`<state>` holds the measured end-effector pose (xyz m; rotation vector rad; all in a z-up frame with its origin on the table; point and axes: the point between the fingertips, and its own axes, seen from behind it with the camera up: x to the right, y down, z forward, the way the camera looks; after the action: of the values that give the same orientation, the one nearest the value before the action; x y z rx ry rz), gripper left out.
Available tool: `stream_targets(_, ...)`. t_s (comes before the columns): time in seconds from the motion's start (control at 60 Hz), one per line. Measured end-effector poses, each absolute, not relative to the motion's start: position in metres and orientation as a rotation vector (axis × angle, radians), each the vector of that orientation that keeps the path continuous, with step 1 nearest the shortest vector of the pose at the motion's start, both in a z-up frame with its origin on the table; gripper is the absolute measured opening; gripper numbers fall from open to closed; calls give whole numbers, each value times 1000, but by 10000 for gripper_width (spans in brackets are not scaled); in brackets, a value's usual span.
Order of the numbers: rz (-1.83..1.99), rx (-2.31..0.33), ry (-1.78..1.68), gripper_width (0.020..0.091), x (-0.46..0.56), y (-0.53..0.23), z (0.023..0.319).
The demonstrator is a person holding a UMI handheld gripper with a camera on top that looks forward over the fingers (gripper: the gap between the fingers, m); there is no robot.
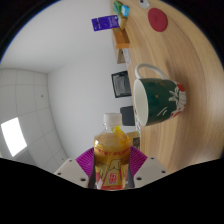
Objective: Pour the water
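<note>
Hand-held gripper clamped on bottle of yellow liquid, cap forward; green mug ahead and right on counter, well in from its edges, mouth open

No text legible anywhere: bottle label between the claw pads shows red-yellow print too small to read, green mug carries a white pattern only, blue box on the table unreadable.
</note>
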<state>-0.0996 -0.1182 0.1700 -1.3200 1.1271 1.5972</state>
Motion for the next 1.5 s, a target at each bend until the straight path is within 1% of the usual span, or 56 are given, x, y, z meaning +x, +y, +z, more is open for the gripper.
stream_targets(0.083,1701,-1240,1291,452,-94,-110,167)
stream_targets(0.2,1728,-1187,1385,452,-87,-119,165)
stream_targets(0.217,1729,-1183,1397,453,-84,-107,163)
stream_targets(0.317,1763,-1160,1439,451,-84,-109,166)
stream_targets(0.333,1762,-1164,1435,454,-87,-118,171)
stream_targets(0.367,1757,-1178,1419,451,-87,-106,167)
stream_targets(0.4,1739,-1201,1386,450,-89,-102,169)
stream_targets(0.417,1734,-1212,1360,452,-92,-114,176)
stream_targets(0.45,1694,-1235,1297,451,-88,-112,184)
stream_targets(0.517,1559,-1269,1150,453,-70,-110,211)
stream_targets(0.567,1416,-1279,1019,454,-41,-107,234)
stream_targets(0.583,1368,-1276,961,452,-28,-119,241)
stream_targets(0.633,1165,-1284,851,455,4,-111,260)
stream_targets(0.717,804,-1284,686,453,74,-112,279)
stream_targets(0.767,602,-1296,602,454,110,-112,280)
stream_targets(0.817,450,-1311,524,453,149,-118,269)
stream_targets(0.833,394,-1334,532,454,149,-114,273)
stream_targets(0.85,348,-1350,517,454,158,-114,266)
stream_targets(0.917,184,-1423,454,454,189,-107,233)
stream_targets(0.95,120,-1456,418,453,205,-105,210)
stream_targets(1.033,-5,-1554,377,451,229,-102,170)
stream_targets(1.05,-20,-1559,356,451,239,-99,149)
stream_targets(1.067,-27,-1576,360,452,240,-99,147)
stream_targets(1.083,-32,-1591,356,452,242,-98,142)
stream_targets(1.1,-35,-1601,341,452,245,-97,129)
stream_targets(1.183,-45,-1658,319,454,247,-93,105)
stream_targets(1.233,-71,-1675,286,458,249,-88,95)
stream_targets(1.383,-155,-1658,138,457,235,-87,95)
stream_targets(1.417,-165,-1657,139,479,236,-87,95)
stream_targets(1.5,-157,-1664,161,503,239,-86,95)
